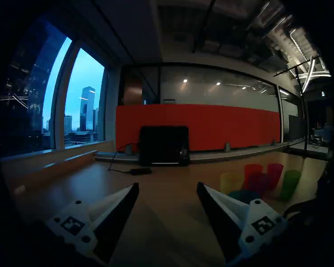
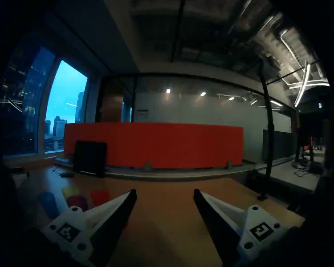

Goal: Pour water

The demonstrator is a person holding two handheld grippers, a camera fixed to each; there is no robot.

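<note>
Cups (image 1: pixel 256 181) cluster on the wooden table (image 1: pixel 167 200) — red partition (image 1: pixel 229 127), windows (image 1: pixel 84 104) behind.

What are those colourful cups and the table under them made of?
The colourful round cups look like translucent plastic: thin tinted walls that seem to let light through. The pale brown tabletop looks like wood or wood-look laminate, faintly shiny; dim light leaves that open.

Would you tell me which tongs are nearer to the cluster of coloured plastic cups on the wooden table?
Left, probably. The coloured plastic cups look larger, just right of the left tongs; they look smaller and sit off to the left of the right tongs.
</note>
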